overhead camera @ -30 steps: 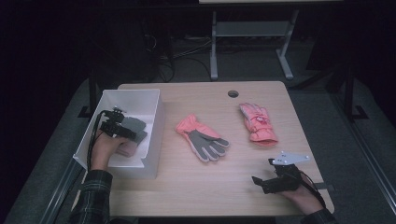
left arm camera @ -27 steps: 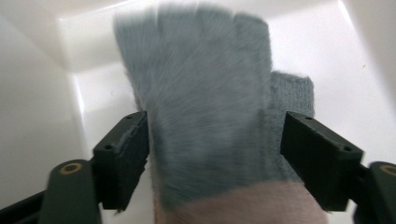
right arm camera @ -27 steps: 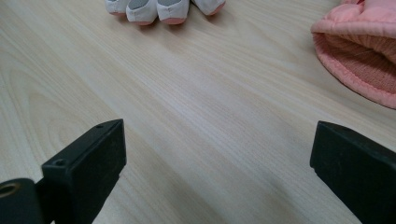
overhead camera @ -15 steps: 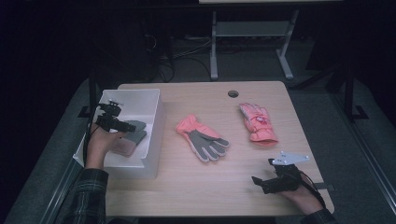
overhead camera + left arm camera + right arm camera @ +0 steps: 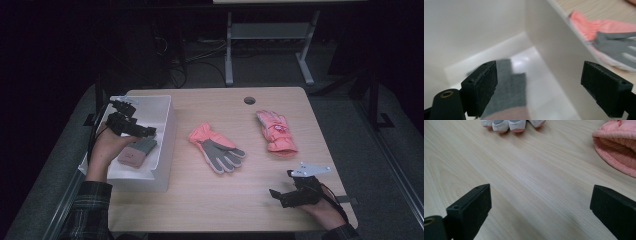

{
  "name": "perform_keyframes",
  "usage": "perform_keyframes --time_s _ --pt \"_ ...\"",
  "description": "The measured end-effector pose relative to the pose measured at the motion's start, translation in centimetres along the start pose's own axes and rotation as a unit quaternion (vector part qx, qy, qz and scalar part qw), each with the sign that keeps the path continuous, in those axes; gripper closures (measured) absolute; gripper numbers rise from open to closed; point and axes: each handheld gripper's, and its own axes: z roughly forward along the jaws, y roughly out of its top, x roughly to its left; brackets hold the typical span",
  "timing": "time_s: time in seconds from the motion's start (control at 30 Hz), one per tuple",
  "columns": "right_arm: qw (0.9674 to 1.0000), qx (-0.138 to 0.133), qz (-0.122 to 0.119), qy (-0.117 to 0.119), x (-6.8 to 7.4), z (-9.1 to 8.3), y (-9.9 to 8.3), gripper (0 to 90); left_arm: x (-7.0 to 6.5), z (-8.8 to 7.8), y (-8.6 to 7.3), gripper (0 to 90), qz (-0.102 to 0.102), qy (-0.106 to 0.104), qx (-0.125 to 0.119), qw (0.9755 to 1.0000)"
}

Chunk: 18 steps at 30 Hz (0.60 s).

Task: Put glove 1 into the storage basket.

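Observation:
A grey and pink glove (image 5: 136, 151) lies on the floor of the white box (image 5: 167, 130) at the table's left. My left gripper (image 5: 145, 131) hovers just above it, open, with nothing between the jaws. In the left gripper view the glove (image 5: 509, 95) lies below the left gripper (image 5: 546, 82), beside the box wall (image 5: 554, 50). A pink glove with a grey palm (image 5: 215, 148) lies mid-table, and its fingertips (image 5: 509, 123) reach into the right gripper view. Another pink glove (image 5: 275, 131) lies to the right. My right gripper (image 5: 282, 196) rests open near the front edge.
The wooden table (image 5: 225, 200) has a round cable hole (image 5: 249, 100) near its back edge. Bare wood lies between the two gloves and the right gripper (image 5: 541, 205). A metal frame stands on the floor behind the table.
The grey and pink glove, earlier up at the left gripper, now lies lower on the box floor. The left gripper has drawn slightly back above it. The right hand has not moved.

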Motion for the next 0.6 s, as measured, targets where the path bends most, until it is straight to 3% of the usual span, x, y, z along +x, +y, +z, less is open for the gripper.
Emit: perform_keyframes --time_s 0.17,0.4,0.5,0.6 --pt "1.0 0.0 0.0 0.001 0.0 0.0 0.0 3.3 -2.2 -0.3 1.3 13.7 0.022 -0.037 -0.019 0.9989" --pt "1.0 -0.001 0.0 0.002 0.1 0.0 0.0 3.3 -5.7 0.1 2.5 15.4 0.051 -0.077 -0.03 0.9952" --pt "1.0 -0.001 -0.001 0.002 0.1 0.0 0.0 3.3 -6.7 0.4 2.9 18.2 0.055 -0.092 -0.033 0.9937" --pt "1.0 0.0 0.0 0.001 0.1 0.0 0.1 3.3 -8.7 1.3 3.4 29.4 0.071 -0.113 -0.034 0.9904"
